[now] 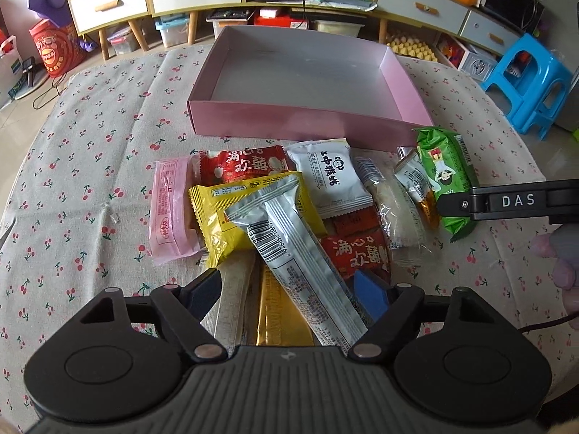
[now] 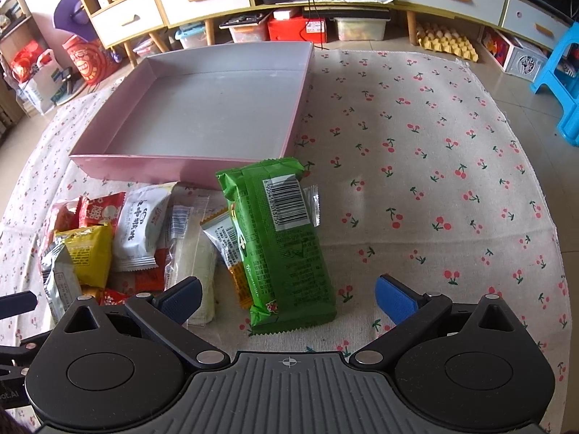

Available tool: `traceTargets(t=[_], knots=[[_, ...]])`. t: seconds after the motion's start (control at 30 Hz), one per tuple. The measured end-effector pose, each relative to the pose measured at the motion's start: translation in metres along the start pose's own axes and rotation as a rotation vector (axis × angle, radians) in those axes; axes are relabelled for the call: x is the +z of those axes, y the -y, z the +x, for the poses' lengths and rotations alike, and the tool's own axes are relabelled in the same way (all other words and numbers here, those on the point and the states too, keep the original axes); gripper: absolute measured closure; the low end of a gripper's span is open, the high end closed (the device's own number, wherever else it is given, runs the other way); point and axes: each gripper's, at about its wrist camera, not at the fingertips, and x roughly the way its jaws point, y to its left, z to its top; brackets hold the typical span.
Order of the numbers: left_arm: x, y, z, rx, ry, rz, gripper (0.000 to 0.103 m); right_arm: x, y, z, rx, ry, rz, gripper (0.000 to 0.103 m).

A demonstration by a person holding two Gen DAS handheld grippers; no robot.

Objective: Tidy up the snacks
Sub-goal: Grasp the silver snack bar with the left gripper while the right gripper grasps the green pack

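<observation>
On cherry cloth, pink box [image 2: 181, 171] holding nothing, snack packets [image 1: 275, 213] heaped beside it

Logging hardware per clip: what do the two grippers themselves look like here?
Both match: a grey ribbed body, black linkage arms with silver pivot pins, round black side housings, and blue textured pads on the fingers. The left gripper and the right gripper look identical from their own cameras. Seen side-on in the left wrist view, the right gripper's black finger bears white "DAS" lettering. No sleeves show.
</observation>
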Motion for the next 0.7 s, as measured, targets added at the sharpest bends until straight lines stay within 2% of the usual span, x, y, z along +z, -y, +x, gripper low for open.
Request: traceTargets(t=[0.17,0.23,0.33,0.43,0.53,0.67,0.7], knots=[[-0.001,0.002,0.003,-0.029,-0.009,-0.012,0.039,0.001,0.01,0.006,0.014,-0.012,0.056,0.002],[-0.001,0.001,0.005,-0.034,-0.013,-0.015,0.047,0.001,0.01,0.008,0.015,-0.017,0.06,0.004],[-0.001,0.002,0.007,-0.032,-0.013,-0.011,0.05,0.0,0.006,0.01,0.003,-0.018,0.049,0.009],[-0.002,0.005,0.008,-0.032,-0.007,-0.001,0.056,0.0,0.005,0.011,-0.003,-0.02,0.044,0.017],[-0.003,0.006,0.008,-0.033,-0.001,0.014,0.058,0.0,0.006,0.012,-0.004,-0.026,0.048,0.029],[-0.002,0.004,0.008,-0.051,-0.004,0.002,0.064,-0.001,0.007,0.013,0.007,-0.04,0.059,0.05],[-0.002,0.003,0.008,-0.057,-0.005,-0.001,0.065,-0.001,0.006,0.012,0.002,-0.036,0.054,0.05]])
